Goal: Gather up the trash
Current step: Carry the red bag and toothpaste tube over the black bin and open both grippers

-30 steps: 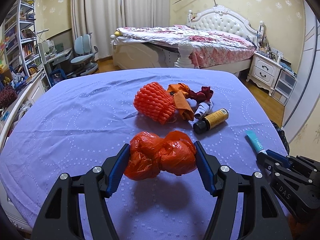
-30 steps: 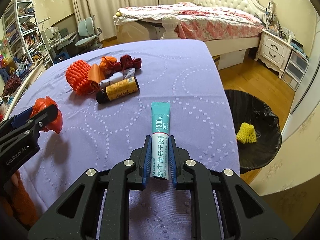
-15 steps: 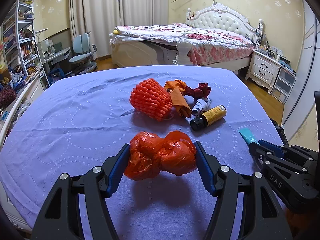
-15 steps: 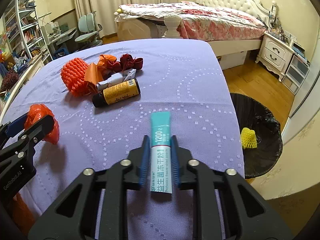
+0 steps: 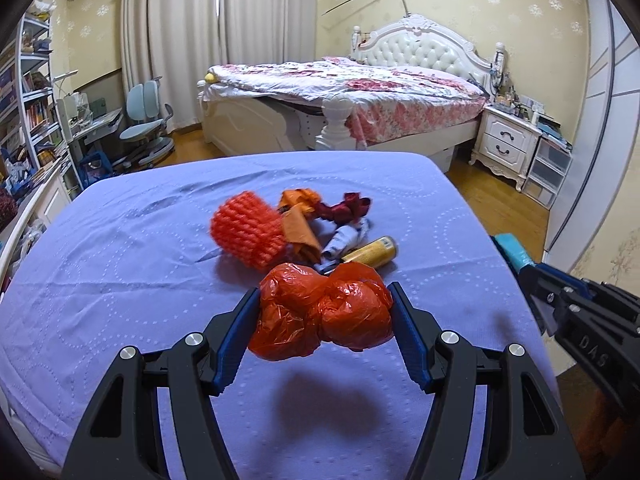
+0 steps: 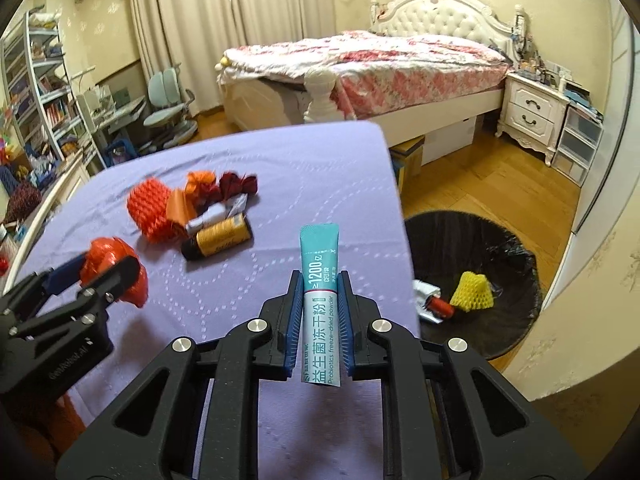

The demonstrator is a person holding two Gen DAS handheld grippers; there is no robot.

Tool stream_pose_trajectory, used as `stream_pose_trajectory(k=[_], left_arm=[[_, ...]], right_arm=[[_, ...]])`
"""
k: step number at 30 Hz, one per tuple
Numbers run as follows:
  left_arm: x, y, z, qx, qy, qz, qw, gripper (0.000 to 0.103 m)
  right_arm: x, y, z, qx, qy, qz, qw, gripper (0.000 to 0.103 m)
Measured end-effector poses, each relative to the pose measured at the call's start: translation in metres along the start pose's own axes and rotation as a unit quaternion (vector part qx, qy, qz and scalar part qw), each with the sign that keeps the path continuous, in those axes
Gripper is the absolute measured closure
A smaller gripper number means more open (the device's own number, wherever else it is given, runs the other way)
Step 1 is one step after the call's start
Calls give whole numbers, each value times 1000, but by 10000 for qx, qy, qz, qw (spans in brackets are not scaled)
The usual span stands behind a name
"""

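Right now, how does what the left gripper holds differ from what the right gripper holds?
The left gripper holds a crumpled red plastic bag, a bulky knotted wad; the right gripper holds a teal and white probiotic sachet, flat, slim and printed. The bag spreads the left jaws wide, while the right jaws sit nearly closed on the sachet. The bag lies crosswise between its jaws; the sachet points forward past its jaws. Both are held above the purple tablecloth.

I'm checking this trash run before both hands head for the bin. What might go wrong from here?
1. The orange plastic bag is soft and bulges out between the left gripper fingers, so it may slip out.
2. The right gripper pinches the probiotic sachet by its lower half only; the free top could swing or slide loose.
3. The trash bin sits on the floor past the table edge, so an early release may miss it.
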State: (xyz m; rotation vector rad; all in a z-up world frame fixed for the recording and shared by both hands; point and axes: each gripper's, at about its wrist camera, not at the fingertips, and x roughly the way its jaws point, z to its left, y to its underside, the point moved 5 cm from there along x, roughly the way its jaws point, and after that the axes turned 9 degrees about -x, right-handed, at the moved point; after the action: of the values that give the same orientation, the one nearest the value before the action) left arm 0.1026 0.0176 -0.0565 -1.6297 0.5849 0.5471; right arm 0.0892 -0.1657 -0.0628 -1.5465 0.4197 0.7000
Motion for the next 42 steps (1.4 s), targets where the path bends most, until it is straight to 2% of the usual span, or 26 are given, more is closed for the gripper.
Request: stream_pose_trajectory(k=[6,19,29,42], left_arm=[[2,-5,-36,151,292,43,9995,39],[23,-18,-129,461,830,139,9954,39],[52,-18,-177,728,856,246,9934,39],[83,-12,-204,923,776,513,9914,39]], right_arm=[[-19,-8,-31,176,241,-252,9992,86],[-16,-6,-105,511,800,-277,9951,86],[0,4,-152,791,977,-148,9920,86],[22,12,-190,1099,1064,-31,9882,86]])
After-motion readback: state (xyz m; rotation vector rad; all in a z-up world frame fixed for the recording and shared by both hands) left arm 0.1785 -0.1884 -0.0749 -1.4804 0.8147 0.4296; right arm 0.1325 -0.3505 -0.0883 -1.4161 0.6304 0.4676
